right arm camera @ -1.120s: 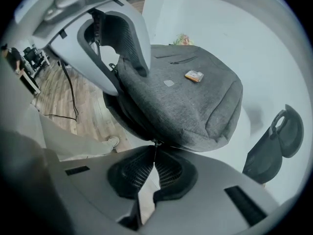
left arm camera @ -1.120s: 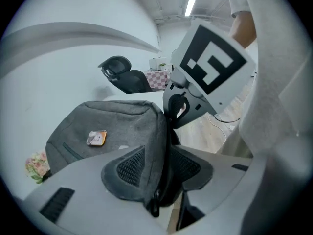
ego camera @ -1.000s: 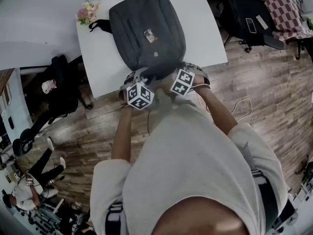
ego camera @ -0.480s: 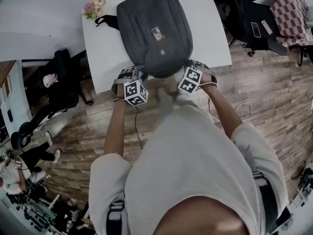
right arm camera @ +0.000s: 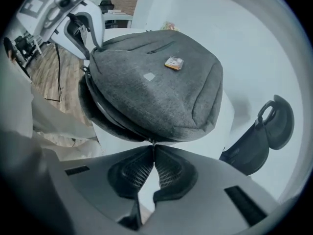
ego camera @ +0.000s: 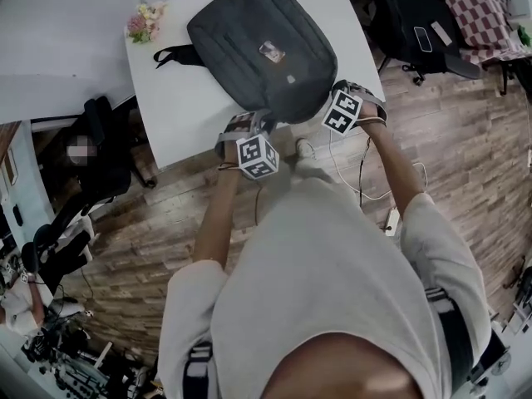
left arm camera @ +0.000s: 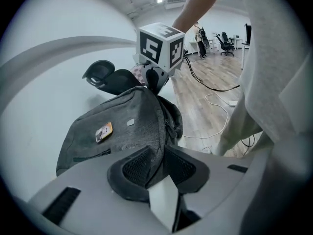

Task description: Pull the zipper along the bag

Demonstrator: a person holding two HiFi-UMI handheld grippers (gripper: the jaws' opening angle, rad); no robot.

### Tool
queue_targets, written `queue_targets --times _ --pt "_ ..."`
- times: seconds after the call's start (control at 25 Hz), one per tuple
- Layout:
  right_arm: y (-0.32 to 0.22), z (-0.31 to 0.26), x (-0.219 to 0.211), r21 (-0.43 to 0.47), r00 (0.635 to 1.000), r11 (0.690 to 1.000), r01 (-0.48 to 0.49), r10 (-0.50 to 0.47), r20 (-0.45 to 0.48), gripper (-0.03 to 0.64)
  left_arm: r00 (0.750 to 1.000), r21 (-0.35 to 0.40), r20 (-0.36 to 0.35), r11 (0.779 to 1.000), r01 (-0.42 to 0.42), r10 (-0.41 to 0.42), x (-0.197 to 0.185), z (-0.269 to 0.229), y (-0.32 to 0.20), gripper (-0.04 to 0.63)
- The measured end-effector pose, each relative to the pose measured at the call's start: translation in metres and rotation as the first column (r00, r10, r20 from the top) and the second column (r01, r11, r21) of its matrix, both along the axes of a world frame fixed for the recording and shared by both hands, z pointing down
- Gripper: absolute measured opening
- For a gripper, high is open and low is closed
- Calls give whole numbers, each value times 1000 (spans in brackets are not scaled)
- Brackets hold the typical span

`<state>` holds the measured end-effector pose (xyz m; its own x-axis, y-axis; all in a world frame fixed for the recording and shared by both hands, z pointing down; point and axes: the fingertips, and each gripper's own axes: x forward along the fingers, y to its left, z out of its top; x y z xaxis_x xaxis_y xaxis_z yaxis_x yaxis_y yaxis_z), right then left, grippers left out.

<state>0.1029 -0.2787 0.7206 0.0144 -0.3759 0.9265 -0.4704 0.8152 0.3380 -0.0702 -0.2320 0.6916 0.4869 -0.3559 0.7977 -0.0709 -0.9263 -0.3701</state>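
A grey backpack (ego camera: 262, 44) lies flat on the white table (ego camera: 183, 106), its near end hanging over the table's front edge. My left gripper (ego camera: 248, 125) is at the bag's near left corner. Its jaws are closing, and the pads press a fold of the bag's fabric (left arm camera: 155, 153) between them. My right gripper (ego camera: 332, 96) is at the near right edge, shut on the small metal zipper pull (right arm camera: 153, 143). The zipper track (right arm camera: 112, 116) runs along the bag's side towards the left gripper (right arm camera: 93, 43).
A small bunch of flowers (ego camera: 143, 22) stands at the table's far left corner. Black office chairs (ego camera: 416, 23) and a checked cloth (ego camera: 486, 15) are at the right. Cables (ego camera: 366, 181) lie on the wooden floor. A seated person (ego camera: 83, 152) is at the left.
My right gripper has moved right and farther along the bag's edge, away from the left gripper. The left gripper stays at the bag's near corner. The bag has turned a little on the table.
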Motion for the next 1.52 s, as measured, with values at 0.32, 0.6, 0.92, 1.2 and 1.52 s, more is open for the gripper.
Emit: queue_targets --times 0.32,0.6,0.92,1.2,1.52 --pt "-24 -1 51 -5 998 998 -57 57 -37 18 999 -35 -43 999 -10 9 56 1 -1 98" --pt "-23 -4 51 -4 992 994 -107 107 -63 20 997 -72 -75 997 -2 -4 65 4 -5 97" --pt "-4 -14 40 -6 988 992 -125 123 -92 20 996 -97 -88 995 -3 -6 64 5 -1 97" --pt "23 -11 18 -60 982 980 -188 187 -26 20 995 -108 -95 994 4 -15 62 7 2 95" --pt "43 -11 -22 -132 957 955 -264 277 90 25 995 -118 -100 993 10 -22 63 10 0 95"
